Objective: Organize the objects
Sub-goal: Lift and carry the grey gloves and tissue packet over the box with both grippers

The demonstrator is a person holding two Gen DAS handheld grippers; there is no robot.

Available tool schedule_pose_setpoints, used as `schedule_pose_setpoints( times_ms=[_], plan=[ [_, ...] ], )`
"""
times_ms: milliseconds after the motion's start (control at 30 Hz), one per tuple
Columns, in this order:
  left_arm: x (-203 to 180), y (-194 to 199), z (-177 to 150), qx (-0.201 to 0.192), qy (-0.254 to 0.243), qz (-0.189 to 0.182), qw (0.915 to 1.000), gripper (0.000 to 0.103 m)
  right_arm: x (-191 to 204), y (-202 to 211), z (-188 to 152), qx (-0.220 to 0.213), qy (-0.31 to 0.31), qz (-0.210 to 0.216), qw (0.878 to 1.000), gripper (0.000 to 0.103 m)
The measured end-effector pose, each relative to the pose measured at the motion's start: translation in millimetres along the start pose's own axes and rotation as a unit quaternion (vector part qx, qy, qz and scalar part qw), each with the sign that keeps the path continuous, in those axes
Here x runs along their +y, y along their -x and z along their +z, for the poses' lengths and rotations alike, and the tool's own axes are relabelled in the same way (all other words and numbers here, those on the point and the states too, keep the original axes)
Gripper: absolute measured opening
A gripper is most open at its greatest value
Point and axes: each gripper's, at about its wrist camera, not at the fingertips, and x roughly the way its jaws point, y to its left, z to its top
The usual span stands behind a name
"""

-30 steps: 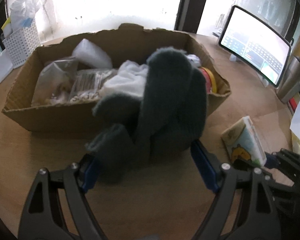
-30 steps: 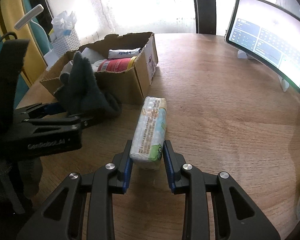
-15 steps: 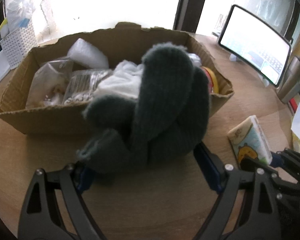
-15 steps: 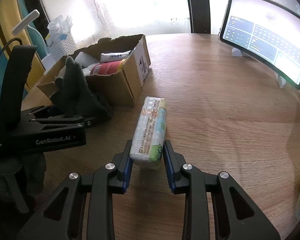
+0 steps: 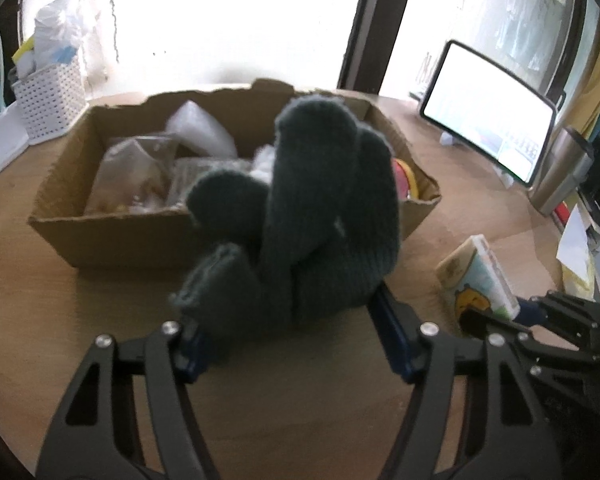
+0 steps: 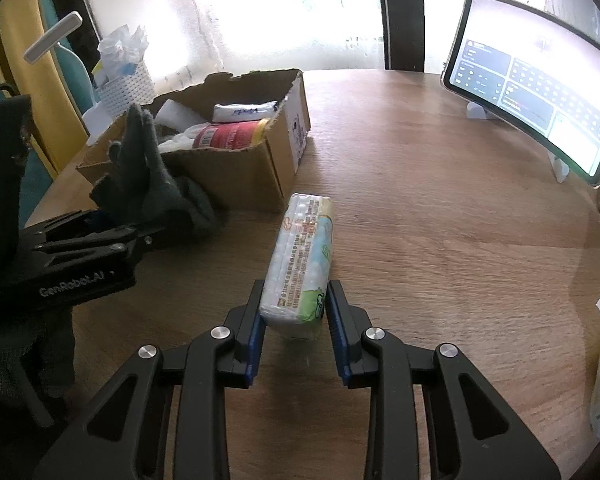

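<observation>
Left wrist view: my left gripper (image 5: 288, 332) is closing on the dark knit glove (image 5: 312, 224), just short of the half-filled cardboard box (image 5: 116, 236). My right gripper (image 6: 295, 312) pinches the tissue pack (image 6: 306, 256); neither is boxed yet.

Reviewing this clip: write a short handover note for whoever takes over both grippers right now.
Left gripper: jaws closing on the dark glove, which sits between them, just in front of the box.
Right gripper: shut on the tissue pack, whose far end points toward the box.
Done: the box already holds a red can, a white tube and some bags.
Left: put the glove in the box, then the tissue pack. Whether anything else on the table belongs in the box I cannot tell.
</observation>
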Motion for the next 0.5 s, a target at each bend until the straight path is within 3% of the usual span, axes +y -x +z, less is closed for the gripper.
schedule_pose_setpoints(
  times_ms=[500],
  plan=[
    [34.0, 37.7, -16.1, -0.020, 0.011, 0.003, 0.9997, 0.069, 41.4, 13.3, 6.3, -0.013, 0.024, -0.010, 1.000, 0.031]
  ],
)
